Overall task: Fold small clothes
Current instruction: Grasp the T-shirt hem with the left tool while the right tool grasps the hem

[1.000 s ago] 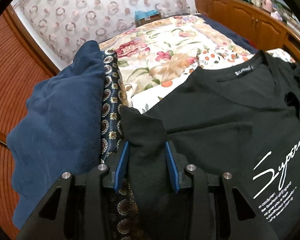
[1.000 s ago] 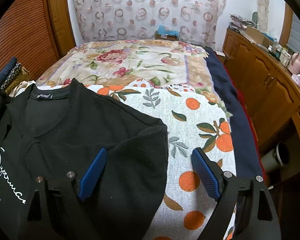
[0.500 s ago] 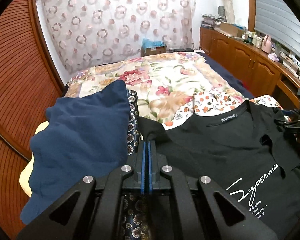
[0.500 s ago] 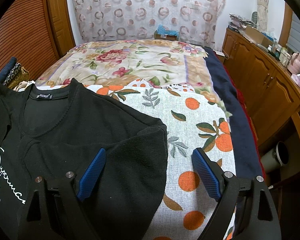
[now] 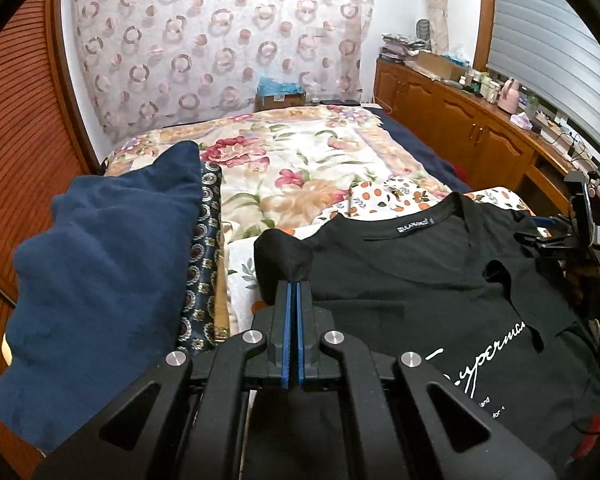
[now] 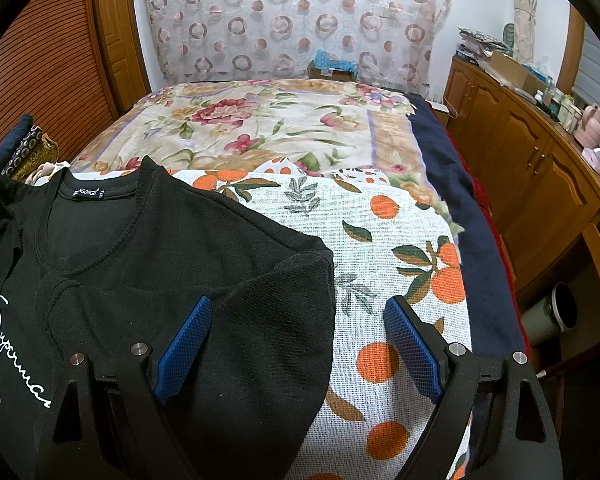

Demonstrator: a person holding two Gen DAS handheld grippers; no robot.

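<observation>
A black T-shirt [image 5: 400,276] with white script lies face up on an orange-print cloth [image 6: 380,248] on the bed. My left gripper [image 5: 293,286] is shut on the shirt's left sleeve [image 5: 282,256] and holds it lifted, bunched above the pads. My right gripper [image 6: 296,340] is open, its blue pads [image 6: 188,336] spread over the right sleeve [image 6: 268,320], which lies flat on the cloth. The shirt also shows in the right wrist view [image 6: 140,248]. The right gripper also shows at the right edge of the left wrist view [image 5: 568,236].
A dark blue pillow [image 5: 100,272] and a patterned blue cloth [image 5: 204,248] lie left of the shirt. A floral bedspread [image 6: 260,128] covers the far bed. Wooden cabinets [image 6: 540,168] run along the right wall. A bin [image 6: 556,316] stands beside the bed.
My left gripper closed on the left sleeve and lifted it up and toward the shirt's middle. The right gripper stayed open and still over the right sleeve.
</observation>
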